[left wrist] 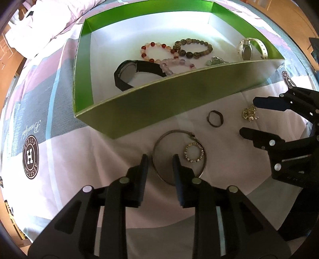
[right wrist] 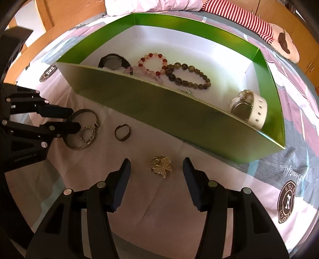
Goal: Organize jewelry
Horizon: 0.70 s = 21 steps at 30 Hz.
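Note:
A green box [left wrist: 159, 99] [right wrist: 159, 111] on the bed holds a black watch [left wrist: 129, 73], bead bracelets [left wrist: 191, 47] [right wrist: 187, 75] and a white watch [right wrist: 249, 111]. In front of it on the sheet lie a silver bangle [left wrist: 159, 139] [right wrist: 83, 146], a small sparkly ring [left wrist: 194, 153], a dark ring [left wrist: 215, 118] [right wrist: 122, 133] and a gold brooch [right wrist: 161, 166] [left wrist: 250, 114]. My left gripper [left wrist: 160, 159] is open with one finger on each side of the bangle's left rim. My right gripper [right wrist: 157, 165] is open around the brooch.
The bed has a pink, grey and white sheet with round logos [left wrist: 31, 157]. A crumpled duvet [left wrist: 49, 24] lies at the back, and a striped pillow [right wrist: 249, 20] behind the box. Wooden furniture [right wrist: 65, 14] surrounds the bed.

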{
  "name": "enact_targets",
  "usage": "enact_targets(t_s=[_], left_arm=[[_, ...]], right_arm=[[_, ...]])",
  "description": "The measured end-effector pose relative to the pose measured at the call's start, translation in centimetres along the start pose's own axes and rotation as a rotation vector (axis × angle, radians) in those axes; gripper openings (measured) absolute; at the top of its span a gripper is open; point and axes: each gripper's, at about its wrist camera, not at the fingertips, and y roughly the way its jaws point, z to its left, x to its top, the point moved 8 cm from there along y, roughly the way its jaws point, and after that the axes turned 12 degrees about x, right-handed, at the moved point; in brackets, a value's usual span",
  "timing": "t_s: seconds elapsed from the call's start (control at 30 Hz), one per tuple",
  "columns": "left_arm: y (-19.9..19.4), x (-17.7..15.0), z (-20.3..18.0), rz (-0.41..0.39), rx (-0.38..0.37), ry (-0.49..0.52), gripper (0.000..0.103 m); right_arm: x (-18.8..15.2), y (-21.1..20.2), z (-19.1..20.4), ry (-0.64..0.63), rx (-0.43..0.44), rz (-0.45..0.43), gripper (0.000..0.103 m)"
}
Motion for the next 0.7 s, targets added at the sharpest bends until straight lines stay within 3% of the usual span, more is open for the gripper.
enact_targets(t_s=[0.27,0.4,0.6,0.7], left_arm=[[0.03,0.08,-0.54,-0.01,0.017,0.008,0.024],[-0.09,0.12,-0.67,-0.021,0.026,0.019,0.019],[-0.28,0.36,-0.71,-0.032,0.029,0.023,0.009],[-0.34,0.45,-0.73,-0.037,0.035,0.024,0.004]], right_arm=[[0.34,0.22,-0.05,-0.002,-0.006,0.0,0.055],[0.46,0.38,0.19,-0.004,-0.008,-0.006,0.054],[0.07,0.26,0.69,-0.016,0.002,-0.013,0.025],[0.2,0.26,0.73,-0.017,0.0,-0.017,0.023]])
